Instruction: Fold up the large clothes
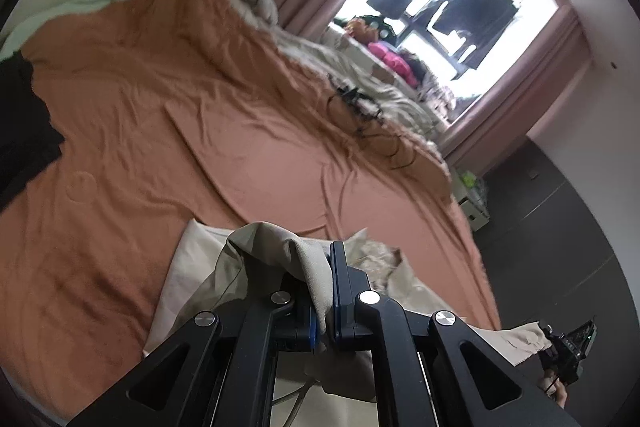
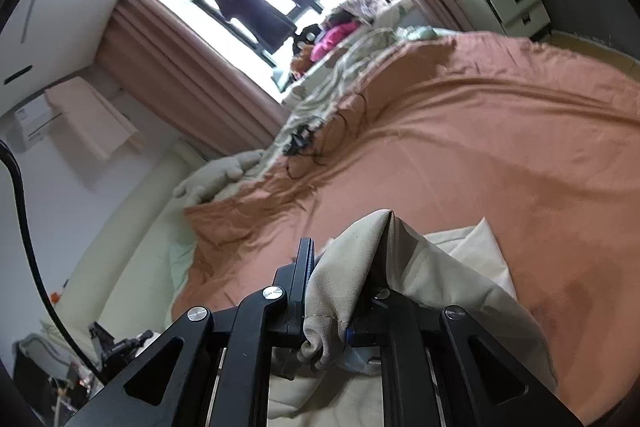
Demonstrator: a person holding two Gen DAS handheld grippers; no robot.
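From the left wrist, the left claw [image 1: 320, 291] is clamped on a bunched fold of the beige garment [image 1: 272, 251], which drapes over its fingers and trails down onto the orange bed sheet [image 1: 168, 131]. A tangle of black cable [image 1: 360, 111] lies farther up the bed, near rumpled pale bedding. At the lower right edge the other claw's end shows, with beige cloth reaching toward it.

From the right wrist, the right claw [image 2: 340, 291] is pinched shut on another fold of the same beige garment [image 2: 400, 259], tented over one finger and spreading onto the sheet [image 2: 500, 147]. A white drawer unit [image 2: 516, 3] stands beyond the bed, small green items on top; its drawers are closed.
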